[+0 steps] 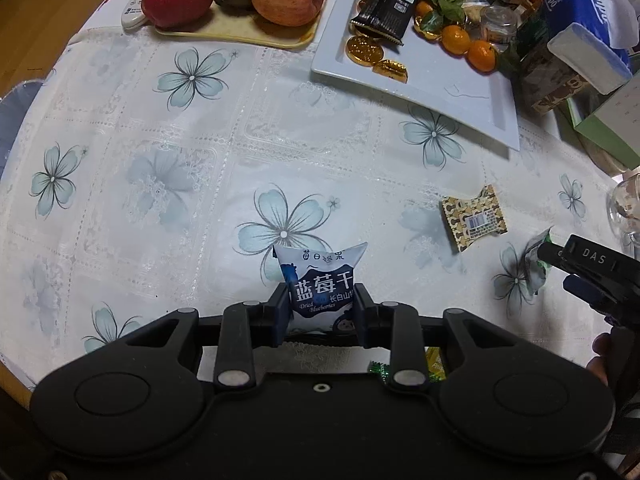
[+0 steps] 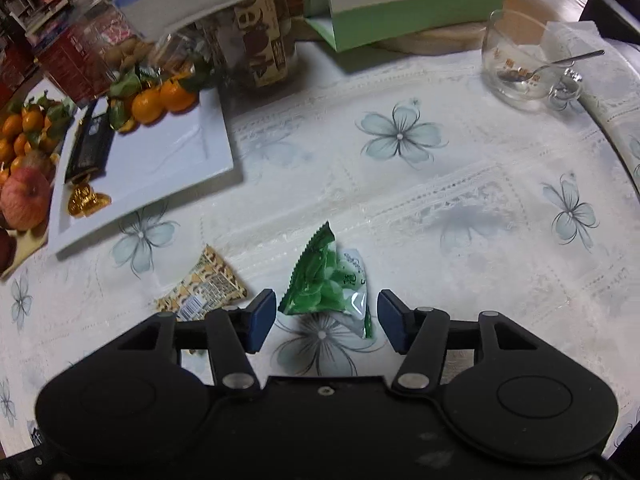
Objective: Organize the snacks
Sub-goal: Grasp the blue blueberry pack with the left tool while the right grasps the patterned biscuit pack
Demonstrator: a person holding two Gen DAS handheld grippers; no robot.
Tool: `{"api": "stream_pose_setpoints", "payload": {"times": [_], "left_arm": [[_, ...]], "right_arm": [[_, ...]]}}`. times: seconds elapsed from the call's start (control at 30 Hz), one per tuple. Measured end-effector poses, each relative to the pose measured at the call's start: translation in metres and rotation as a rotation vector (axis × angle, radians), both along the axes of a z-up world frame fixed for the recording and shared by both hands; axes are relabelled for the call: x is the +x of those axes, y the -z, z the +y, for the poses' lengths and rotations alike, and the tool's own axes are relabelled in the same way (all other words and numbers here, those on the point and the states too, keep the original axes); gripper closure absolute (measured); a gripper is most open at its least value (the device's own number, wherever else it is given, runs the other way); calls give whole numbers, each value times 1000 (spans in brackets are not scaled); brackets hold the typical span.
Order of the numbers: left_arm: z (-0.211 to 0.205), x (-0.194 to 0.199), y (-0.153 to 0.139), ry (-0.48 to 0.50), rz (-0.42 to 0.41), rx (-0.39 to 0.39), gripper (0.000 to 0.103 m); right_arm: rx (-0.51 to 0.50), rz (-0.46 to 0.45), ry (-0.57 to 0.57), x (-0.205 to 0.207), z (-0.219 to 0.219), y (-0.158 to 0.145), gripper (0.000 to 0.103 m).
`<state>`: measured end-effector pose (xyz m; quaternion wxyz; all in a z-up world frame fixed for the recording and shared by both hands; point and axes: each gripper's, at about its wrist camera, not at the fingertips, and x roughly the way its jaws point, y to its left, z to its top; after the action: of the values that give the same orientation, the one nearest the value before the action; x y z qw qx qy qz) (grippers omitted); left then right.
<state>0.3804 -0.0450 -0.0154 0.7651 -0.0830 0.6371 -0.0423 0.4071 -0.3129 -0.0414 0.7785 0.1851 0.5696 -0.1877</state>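
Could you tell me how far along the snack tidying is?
Done: the white tray already holds gold coins and a dark packet. In hand: the left gripper clamps the blueberry packet. Left: the green packet, between the open right gripper, and the patterned packet.

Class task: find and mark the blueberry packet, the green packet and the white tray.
Blueberry packet [image 1: 322, 280], left wrist view, middle of its printed front.
Green packet [image 2: 320, 280], right wrist view, middle of its green part.
White tray [image 1: 448, 80], left wrist view, bare floor.

Home dining table [image 1: 160, 160], fruit, snacks
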Motion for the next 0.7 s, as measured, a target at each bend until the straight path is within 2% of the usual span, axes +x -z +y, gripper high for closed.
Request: {"api": "stream_pose_setpoints", "payload": {"times": [0.07, 0.17, 0.3, 0.37, 0.57, 0.7], "left_arm": [[1, 0, -4, -2, -16, -1, 62], [5, 1, -7, -14, -23, -3, 62], [11, 3, -6, -38, -16, -4, 62], [14, 3, -7, -46, -18, -4, 62], [21, 5, -12, -63, -31, -20, 62], [23, 6, -11, -71, -29, -21, 62]], "right_arm": [[19, -45, -12, -2, 8, -10, 43], [124, -61, -24, 1, 22, -11, 43], [297, 2, 20, 19, 43, 9, 43], [342, 42, 68, 27, 48, 19, 43], [386, 140, 191, 52, 53, 44, 43], [290, 119, 141, 71, 63, 43, 44]]}}
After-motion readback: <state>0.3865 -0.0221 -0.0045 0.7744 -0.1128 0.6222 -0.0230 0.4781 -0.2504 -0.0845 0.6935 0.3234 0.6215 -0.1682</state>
